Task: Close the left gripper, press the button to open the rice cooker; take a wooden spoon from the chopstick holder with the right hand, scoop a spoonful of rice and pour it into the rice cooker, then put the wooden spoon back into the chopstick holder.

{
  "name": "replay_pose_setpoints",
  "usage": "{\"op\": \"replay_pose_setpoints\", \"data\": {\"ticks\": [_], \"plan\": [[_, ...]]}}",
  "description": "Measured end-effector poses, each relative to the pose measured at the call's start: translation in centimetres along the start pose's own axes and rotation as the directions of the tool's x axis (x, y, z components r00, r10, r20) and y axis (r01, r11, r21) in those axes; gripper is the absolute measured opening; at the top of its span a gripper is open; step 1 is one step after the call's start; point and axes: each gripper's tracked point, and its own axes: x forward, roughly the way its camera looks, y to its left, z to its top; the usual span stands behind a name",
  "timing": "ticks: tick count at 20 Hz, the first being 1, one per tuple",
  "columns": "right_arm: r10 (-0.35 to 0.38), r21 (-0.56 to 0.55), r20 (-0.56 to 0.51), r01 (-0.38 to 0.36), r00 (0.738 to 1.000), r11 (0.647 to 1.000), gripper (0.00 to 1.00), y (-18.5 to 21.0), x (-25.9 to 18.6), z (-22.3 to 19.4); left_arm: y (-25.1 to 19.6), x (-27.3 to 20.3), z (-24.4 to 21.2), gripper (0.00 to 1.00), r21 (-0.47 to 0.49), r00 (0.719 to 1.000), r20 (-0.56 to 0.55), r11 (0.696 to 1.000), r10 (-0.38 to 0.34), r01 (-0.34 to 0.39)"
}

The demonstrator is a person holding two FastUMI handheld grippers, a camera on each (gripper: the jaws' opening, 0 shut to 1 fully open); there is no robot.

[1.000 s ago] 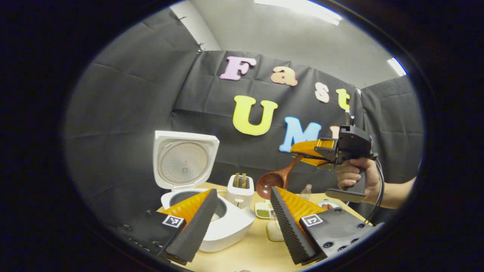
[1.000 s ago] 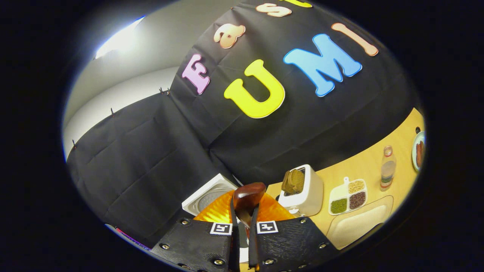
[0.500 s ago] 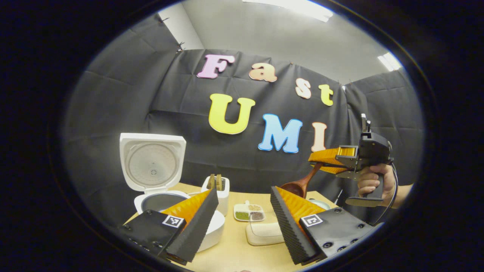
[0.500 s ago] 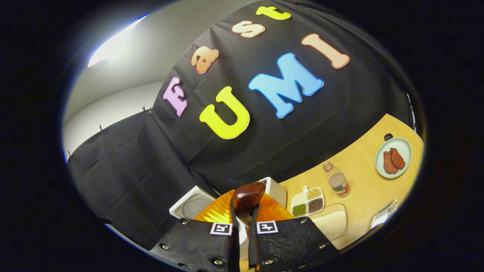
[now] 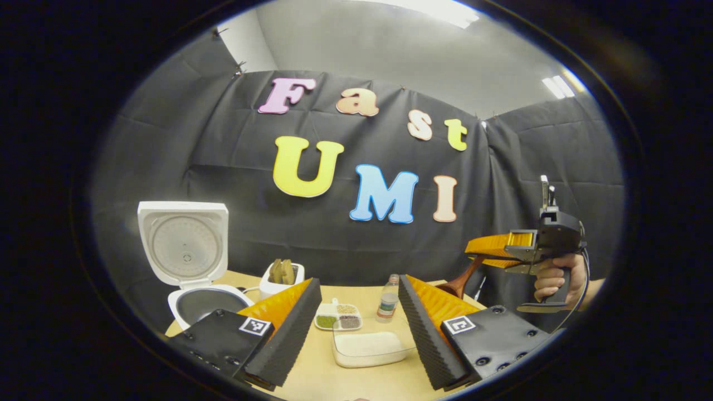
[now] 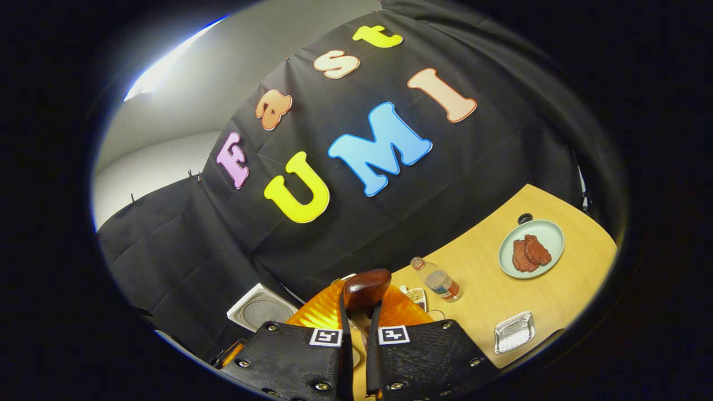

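The wooden spoon (image 5: 458, 282) hangs at the right of the left gripper view, its handle pinched between both fingers of the right gripper (image 5: 490, 252), bowl angled down over the far edge of the table (image 5: 356, 379). A hand (image 5: 551, 278) grips that tool's handle. In the right gripper view the spoon's dark bowl pokes up from the narrow gap at lower centre. The left gripper (image 5: 356, 328) stands wide apart at the bottom of its own view, holding nothing. The rice cooker (image 5: 192, 267) sits at lower left, lid up. A clear container of rice (image 5: 367, 345) lies between the left gripper's fingers, farther off, with a small bottle (image 5: 388, 305) and a divided dish (image 5: 337, 319) behind it. A toaster (image 5: 281, 277) stands beside the cooker.
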Motion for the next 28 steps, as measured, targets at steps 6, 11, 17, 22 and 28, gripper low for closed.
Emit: {"op": "replay_pose_setpoints", "data": {"ticks": [6,11,17,22,28], "plan": [[-0.123,0.017,0.021,0.123,0.992,0.992,0.09,-6.8,-1.8,1.4,-1.8,0.8,-0.8,0.96,0.020,1.000,-0.025,1.000,0.014,-0.013],[-0.217,-0.012,-0.001,0.217,0.976,0.976,0.09,-12.0,-2.6,0.9,-2.0,0.8,-0.7,0.96,0.069,0.997,-0.030,0.995,0.068,-0.066],[-0.295,-0.024,-0.042,0.295,0.954,0.955,0.09,-16.9,-2.5,-0.5,-1.7,0.7,1.2,0.96,0.143,0.990,0.032,0.980,0.139,-0.142],[-0.354,-0.082,-0.077,0.348,0.932,0.934,0.10,-19.8,-1.9,-2.0,-1.5,0.4,1.8,0.96,0.170,0.984,0.046,0.970,0.170,-0.176],[-0.399,-0.130,-0.121,0.384,0.909,0.914,0.09,-22.0,-0.5,-4.5,-0.9,-0.5,2.0,0.96,0.190,0.976,0.050,0.957,0.214,-0.220]]}}
